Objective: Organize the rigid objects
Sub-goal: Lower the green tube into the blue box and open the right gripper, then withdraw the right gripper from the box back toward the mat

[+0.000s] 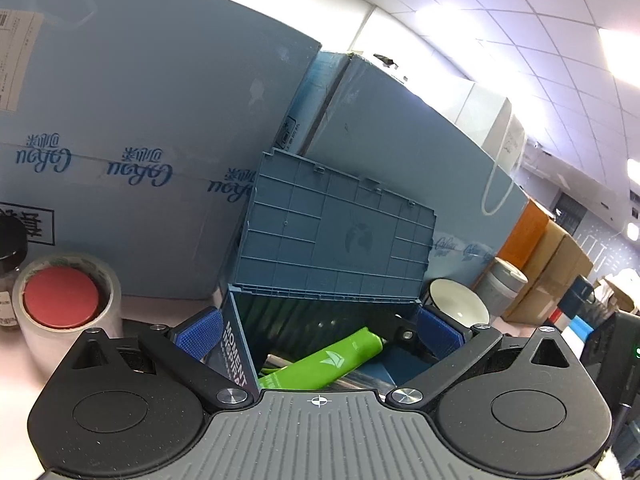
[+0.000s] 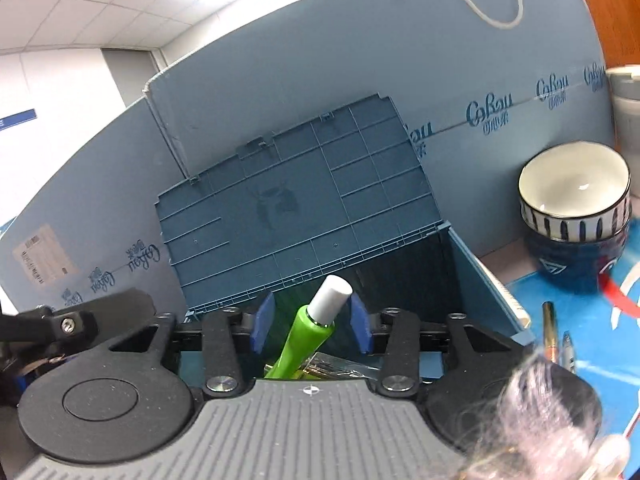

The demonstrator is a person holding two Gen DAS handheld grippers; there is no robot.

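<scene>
At the centre of both wrist views stands a blue plastic storage box point(image 1: 320, 332) with its ribbed lid point(image 1: 340, 232) swung up and leaning back against large light-blue cartons point(image 1: 132, 128) printed with dark blue script. Low in the left wrist view, the left gripper point(image 1: 316, 332) has its jaws spread wide, the blue ribbed pads point(image 1: 200, 330) standing on either side of the box opening and touching nothing. Inside the box a green bottle point(image 1: 332, 360) lies tilted, its upper end toward the right of the frame, and just beside it at the left wall stands a dark booklet point(image 1: 236, 356) with white letters. At the lower left of this view a roll of clear tape point(image 1: 68, 312) rests on the pale table point(image 1: 24, 356), with a red disc showing in its core, and a dark-capped jar point(image 1: 10, 264) is just behind it at the frame edge. A white bowl point(image 1: 460, 300) sits to the right of the box. In the right wrist view, the right gripper point(image 2: 312, 320) is narrowly open around the same green bottle point(image 2: 308, 340), whose white cap point(image 2: 332, 294) points up between the blue pads point(image 2: 262, 320); a small gap shows on each side, so the pads do not seem to touch it. At the right of this frame the white bowl with a striped outside point(image 2: 576, 196) is stacked in a dark blue bowl point(image 2: 568, 268), and two pens point(image 2: 550, 328) lie on a bright blue mat point(image 2: 600, 344) below them.
</scene>
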